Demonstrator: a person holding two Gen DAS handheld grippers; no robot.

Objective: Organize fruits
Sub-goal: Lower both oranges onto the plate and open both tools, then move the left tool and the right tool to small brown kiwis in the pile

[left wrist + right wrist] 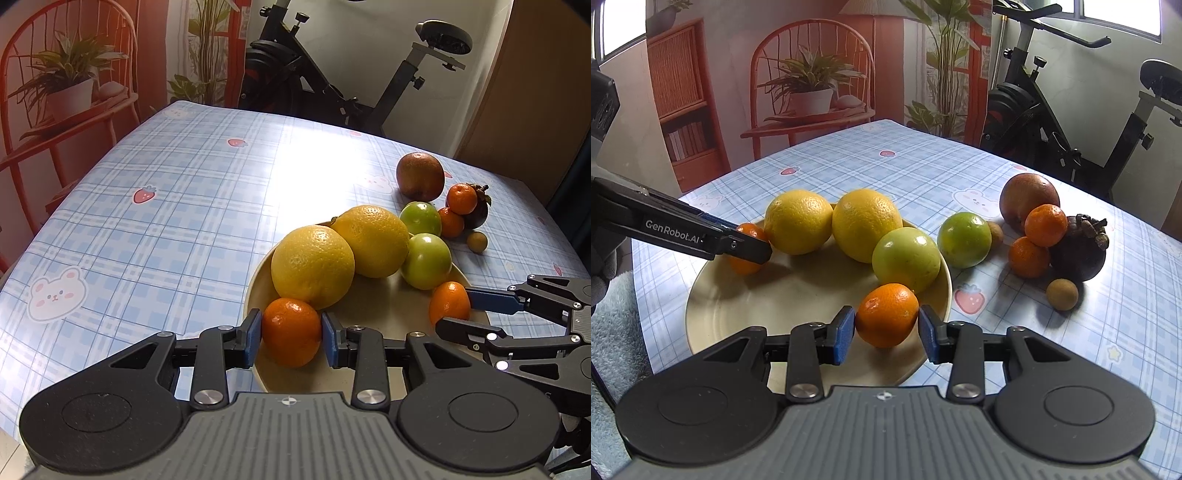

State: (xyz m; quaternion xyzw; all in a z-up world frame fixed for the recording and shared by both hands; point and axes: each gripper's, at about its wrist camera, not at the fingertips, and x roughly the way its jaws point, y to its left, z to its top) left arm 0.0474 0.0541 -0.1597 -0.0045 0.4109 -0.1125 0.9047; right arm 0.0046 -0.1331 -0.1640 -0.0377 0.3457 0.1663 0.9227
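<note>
My left gripper (291, 334) is shut on a small mandarin (291, 321) at the near rim of a cream plate (373, 306). My right gripper (886, 326) is shut on a second mandarin (886, 312) over the plate's near right edge; the left wrist view shows the right gripper (454, 312) coming in from the right. On the plate lie two large yellow citrus fruits (798, 221) (866, 223) and a green fruit (907, 258). In the right wrist view my left gripper (750, 242) reaches in from the left.
Right of the plate, on the blue checked tablecloth (916, 162), lie another green fruit (964, 240), a reddish apple (1028, 195), two mandarins (1045, 225) (1028, 256), a dark mangosteen (1078, 251) and two small brown fruits (1062, 293) (996, 232). An exercise bike (1052, 122) stands behind.
</note>
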